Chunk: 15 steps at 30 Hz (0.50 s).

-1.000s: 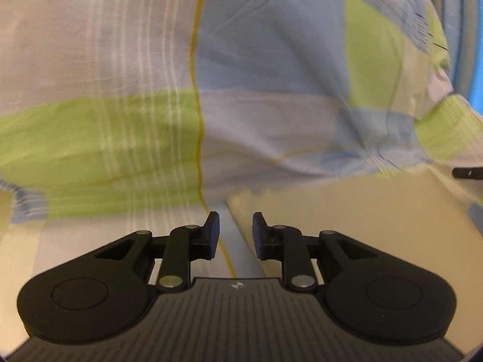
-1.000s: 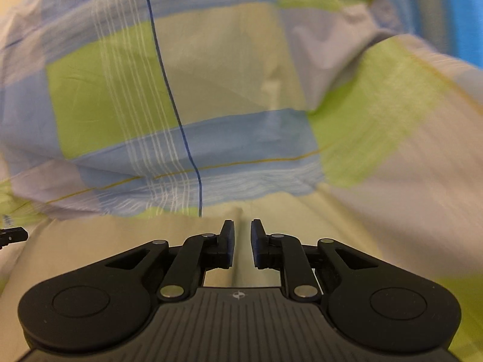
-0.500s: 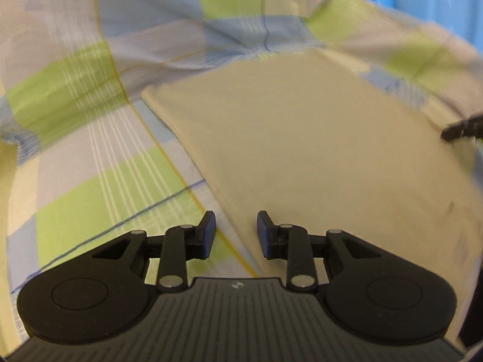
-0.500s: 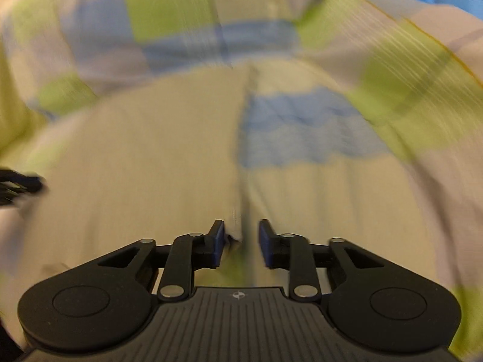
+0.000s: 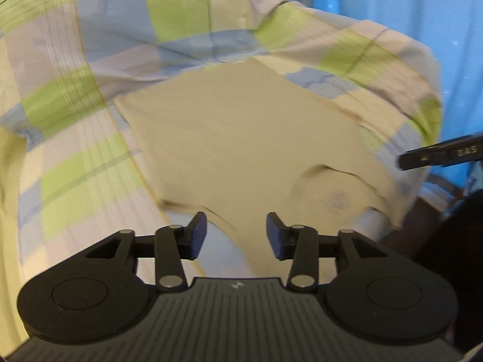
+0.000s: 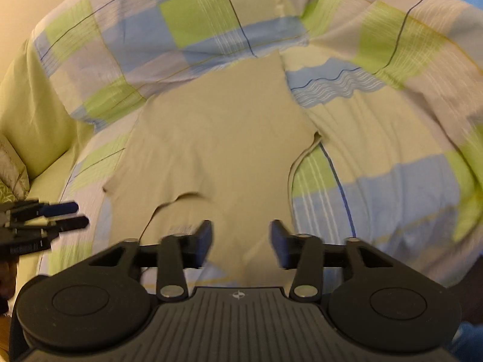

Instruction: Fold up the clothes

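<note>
A beige T-shirt (image 5: 241, 138) (image 6: 217, 138) lies spread flat on a checked bedspread, neckline towards me. My left gripper (image 5: 236, 235) hangs open above the shirt's near left corner, nothing between its blue pads. My right gripper (image 6: 240, 241) is open too, over the near edge beside the neckline (image 6: 178, 199). In the right wrist view the left gripper (image 6: 65, 215) pokes in from the left edge. A black finger of the right gripper (image 5: 440, 154) shows at the right edge of the left wrist view.
The checked bedspread (image 6: 377, 138) in green, blue and white is rumpled into a ridge behind the shirt (image 5: 151, 30). A green pillow (image 6: 33, 114) lies at the left. A blue curtain (image 5: 407, 0) hangs beyond the bed's right side.
Both grippers have pulled back and up from the bedspread, so the whole shirt has come into view. Both have opened wider than half a second ago.
</note>
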Each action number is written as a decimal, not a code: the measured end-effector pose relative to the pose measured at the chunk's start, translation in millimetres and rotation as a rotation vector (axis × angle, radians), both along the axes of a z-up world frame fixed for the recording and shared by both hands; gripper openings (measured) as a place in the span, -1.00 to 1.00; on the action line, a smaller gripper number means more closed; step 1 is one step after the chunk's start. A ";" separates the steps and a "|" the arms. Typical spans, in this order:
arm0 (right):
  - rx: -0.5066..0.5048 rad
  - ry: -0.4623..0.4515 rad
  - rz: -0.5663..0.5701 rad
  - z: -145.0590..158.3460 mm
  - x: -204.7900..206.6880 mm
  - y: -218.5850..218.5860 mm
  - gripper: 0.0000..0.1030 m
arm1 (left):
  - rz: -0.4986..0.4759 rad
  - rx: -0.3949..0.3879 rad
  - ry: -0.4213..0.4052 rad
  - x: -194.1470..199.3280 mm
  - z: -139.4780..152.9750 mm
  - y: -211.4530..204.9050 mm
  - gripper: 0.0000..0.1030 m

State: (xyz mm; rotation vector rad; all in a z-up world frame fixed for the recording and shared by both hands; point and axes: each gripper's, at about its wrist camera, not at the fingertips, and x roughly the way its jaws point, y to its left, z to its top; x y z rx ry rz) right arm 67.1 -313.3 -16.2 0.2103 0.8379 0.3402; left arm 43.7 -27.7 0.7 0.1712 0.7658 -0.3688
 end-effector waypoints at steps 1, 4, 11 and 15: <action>-0.018 -0.016 -0.002 5.1 -8.8 0.3 0.33 | 0.019 -0.013 0.001 -11.8 -0.4 -2.3 0.12; -0.076 -0.064 -0.008 21.4 -31.8 -1.4 0.64 | 0.082 -0.045 -0.007 -43.6 -0.3 -7.7 0.57; -0.116 -0.124 -0.042 50.0 -60.1 -6.9 0.96 | 0.191 -0.053 -0.072 -80.5 21.3 1.8 0.97; -0.117 -0.123 -0.045 57.4 -64.3 -1.3 0.97 | 0.244 -0.063 -0.080 -85.7 33.7 10.6 0.98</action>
